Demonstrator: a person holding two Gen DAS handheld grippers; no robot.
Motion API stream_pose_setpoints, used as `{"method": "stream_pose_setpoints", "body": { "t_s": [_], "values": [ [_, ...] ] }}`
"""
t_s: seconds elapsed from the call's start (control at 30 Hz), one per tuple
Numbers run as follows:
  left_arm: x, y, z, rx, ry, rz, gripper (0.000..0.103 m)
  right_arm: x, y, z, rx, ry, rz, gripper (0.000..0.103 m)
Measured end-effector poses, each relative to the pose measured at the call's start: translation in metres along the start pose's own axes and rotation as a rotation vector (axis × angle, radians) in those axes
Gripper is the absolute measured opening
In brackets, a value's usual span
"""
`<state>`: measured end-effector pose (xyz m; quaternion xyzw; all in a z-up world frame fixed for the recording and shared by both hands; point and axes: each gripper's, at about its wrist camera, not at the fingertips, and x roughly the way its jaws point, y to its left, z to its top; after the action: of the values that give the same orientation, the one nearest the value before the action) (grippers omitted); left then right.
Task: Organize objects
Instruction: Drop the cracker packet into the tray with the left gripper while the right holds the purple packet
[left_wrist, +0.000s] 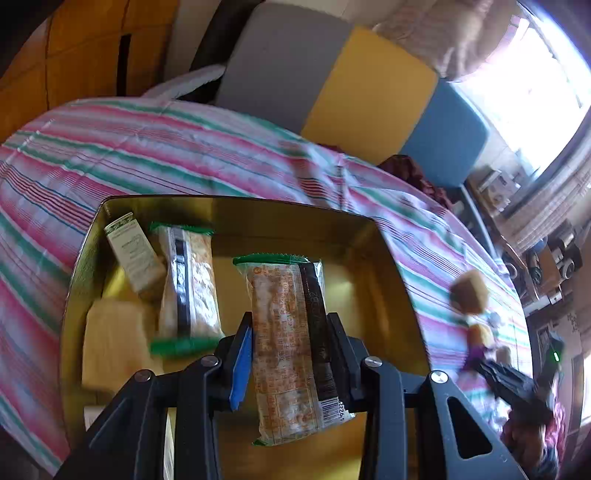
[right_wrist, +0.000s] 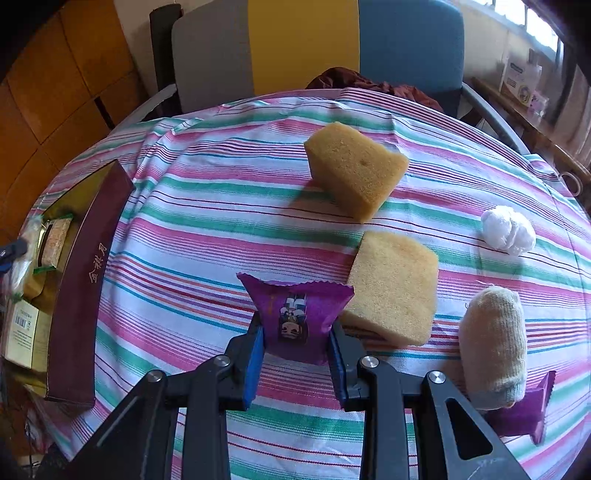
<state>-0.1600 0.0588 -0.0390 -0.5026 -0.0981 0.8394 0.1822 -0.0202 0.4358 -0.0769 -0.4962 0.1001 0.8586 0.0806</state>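
My left gripper (left_wrist: 290, 323) is shut on a clear snack packet (left_wrist: 284, 295) with green ends and orange print, held over the gold-lined box (left_wrist: 384, 266). Inside the box lie a second green-ended packet (left_wrist: 190, 280), a small white carton (left_wrist: 135, 258) and a yellow sponge (left_wrist: 110, 343). My right gripper (right_wrist: 295, 326) is shut on a purple packet (right_wrist: 295, 310) just above the striped tablecloth (right_wrist: 207, 206). The box's maroon wall (right_wrist: 86, 273) stands at the far left of the right wrist view. The left gripper shows only as a blur at that view's left edge.
Two yellow sponges (right_wrist: 354, 170) (right_wrist: 397, 284), a white wad (right_wrist: 509, 229), a rolled cream sock (right_wrist: 495, 339) and another purple packet (right_wrist: 524, 419) lie on the cloth. Grey, yellow and blue chair backs (right_wrist: 303, 44) stand behind the table.
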Motion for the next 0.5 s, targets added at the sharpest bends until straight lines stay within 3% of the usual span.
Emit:
{"method": "stream_pose_setpoints", "body": {
  "t_s": [0.3,0.5],
  "values": [
    [0.062,0.023,0.035,-0.055,0.053,0.137,0.037,0.002,0.000,0.001,-0.004,0.004,0.001,0.031],
    [0.073,0.020,0.040,-0.001,0.076,0.144,0.042,0.003,0.000,0.001,-0.011,0.004,-0.001,0.031]
  ]
}}
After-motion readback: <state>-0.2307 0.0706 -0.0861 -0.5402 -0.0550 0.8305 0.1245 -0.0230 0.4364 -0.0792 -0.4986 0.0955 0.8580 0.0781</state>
